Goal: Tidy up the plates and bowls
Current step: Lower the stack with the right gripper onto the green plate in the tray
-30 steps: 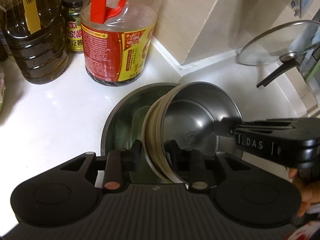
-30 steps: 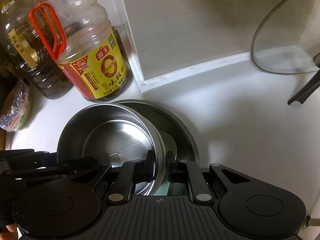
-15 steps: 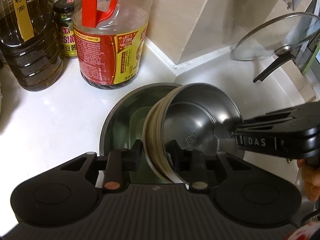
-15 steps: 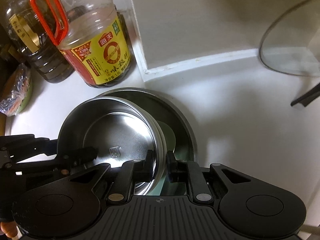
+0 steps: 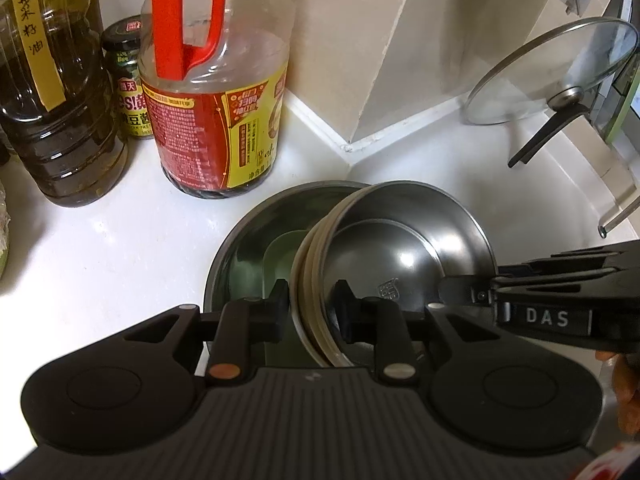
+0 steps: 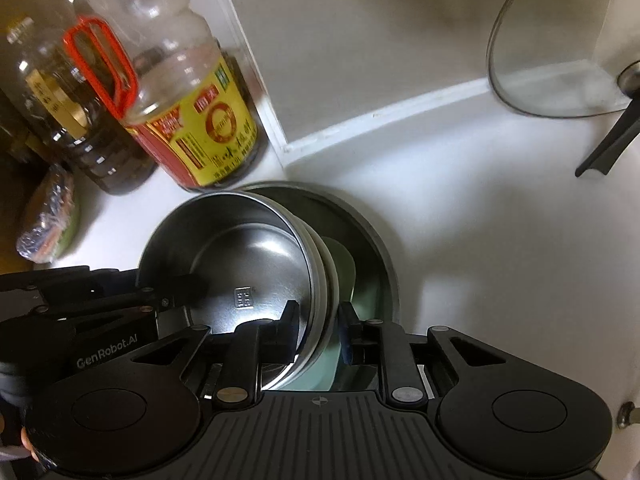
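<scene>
A stack of nested steel bowls point(image 5: 404, 248) is held above a larger dark bowl point(image 5: 256, 232) that contains a pale green plate point(image 5: 280, 260). My left gripper point(image 5: 310, 304) is shut on the stack's near rim. My right gripper point(image 6: 318, 320) is shut on the opposite rim of the same stack point(image 6: 248, 252), and it shows from the side in the left wrist view point(image 5: 472, 292). The dark bowl point(image 6: 372, 240) and green plate point(image 6: 344, 264) lie under the stack on the white counter.
A soy sauce jug with a red handle point(image 5: 216, 112), an oil bottle point(image 5: 52, 100) and a small jar point(image 5: 128, 76) stand at the back left. A glass pot lid point(image 5: 552, 72) leans at the right. A wall corner point(image 5: 348, 148) is just behind the bowls.
Both grippers and the bowl stack have shifted slightly back towards the bottles and wall corner. The grips have not changed.
</scene>
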